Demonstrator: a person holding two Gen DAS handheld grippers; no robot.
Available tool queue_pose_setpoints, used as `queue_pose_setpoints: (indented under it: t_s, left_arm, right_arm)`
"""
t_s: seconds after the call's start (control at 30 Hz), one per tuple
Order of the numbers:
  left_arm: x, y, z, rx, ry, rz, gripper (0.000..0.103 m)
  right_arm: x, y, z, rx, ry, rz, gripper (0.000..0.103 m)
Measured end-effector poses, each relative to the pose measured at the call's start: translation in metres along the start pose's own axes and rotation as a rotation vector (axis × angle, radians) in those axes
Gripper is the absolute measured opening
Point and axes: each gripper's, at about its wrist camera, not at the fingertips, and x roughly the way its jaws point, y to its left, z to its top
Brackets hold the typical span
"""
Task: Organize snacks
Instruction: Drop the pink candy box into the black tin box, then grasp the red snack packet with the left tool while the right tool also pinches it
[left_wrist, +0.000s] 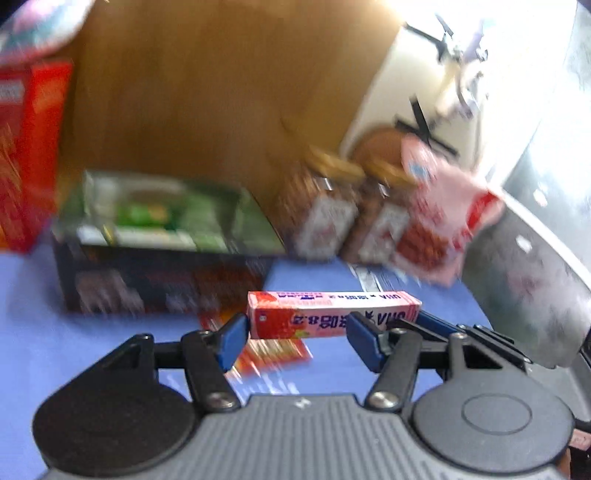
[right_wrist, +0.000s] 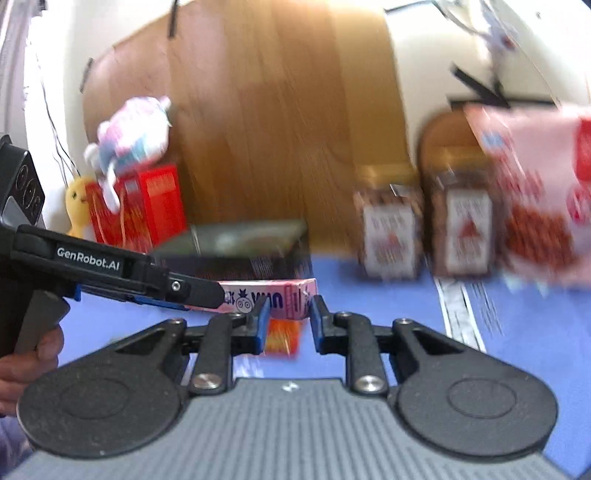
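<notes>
Your right gripper (right_wrist: 288, 321) is clamped on one end of the long pink candy box (left_wrist: 332, 314), a blue pad pressed against each side of it. The box is held level above the blue counter (left_wrist: 44, 332), over a red-orange packet (left_wrist: 273, 350) lying flat on the counter's middle. Your left gripper (left_wrist: 297, 339) has its jaws spread wide: one pad sits just beside the box's free end, the other in front of its middle, and neither visibly presses on it. Toward the counter's far edge stands a black box (left_wrist: 162, 280) with a green packet (left_wrist: 166, 214) lying on top. At the far left corner there is a tall red box (left_wrist: 29, 147) with a pastel plush toy (right_wrist: 129, 136) perched on it. Along the far edge toward the right stand two jars (right_wrist: 391, 236) side by side (both badly blurred), and a pink bag (right_wrist: 535, 206) leans just beside them.
</notes>
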Motion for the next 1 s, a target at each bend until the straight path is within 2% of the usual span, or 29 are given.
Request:
queue_pose_setpoints:
  t_s: [0.1, 0.2, 0.33, 0.43, 0.5, 0.6, 0.7, 0.8, 0.9, 1.0]
  left_arm:
    - [0.002, 0.02, 0.026, -0.034, -0.041, 0.04, 0.059]
    - [0.014, 0.044, 0.049, -0.073, -0.049, 0.081, 0.059]
    - [0.036, 0.071, 0.066, -0.114, -0.05, 0.127, 0.059]
    - [0.051, 0.085, 0.07, -0.145, -0.051, 0.15, 0.063]
    - [0.051, 0.088, 0.069, -0.161, -0.046, 0.155, 0.064]
    - [0.033, 0.084, 0.062, -0.151, -0.069, 0.107, 0.067]
    - [0.008, 0.074, 0.045, -0.126, -0.067, 0.05, 0.07]
    - [0.009, 0.058, 0.021, -0.107, 0.0, 0.007, 0.07]
    - [0.034, 0.052, 0.002, -0.13, 0.09, -0.005, 0.07]
    - [0.062, 0.052, -0.01, -0.177, 0.162, 0.001, 0.07]
  right_arm:
    - [0.035, 0.006, 0.017, -0.045, -0.032, 0.021, 0.026]
    - [0.076, 0.009, 0.028, -0.055, -0.026, 0.033, 0.027]
    - [0.127, 0.005, 0.034, -0.036, 0.038, 0.052, 0.035]
    - [0.152, 0.005, 0.028, -0.025, 0.089, 0.04, 0.035]
    - [0.149, 0.0, 0.028, 0.003, 0.085, 0.03, 0.037]
    - [0.123, -0.013, 0.028, 0.062, 0.046, 0.05, 0.038]
    - [0.092, -0.035, 0.02, 0.163, 0.053, 0.06, 0.038]
    - [0.077, -0.059, -0.003, 0.3, 0.121, 0.06, 0.039]
    - [0.076, -0.074, -0.024, 0.418, 0.195, 0.048, 0.039]
    - [0.085, -0.072, -0.031, 0.43, 0.239, 0.052, 0.039]
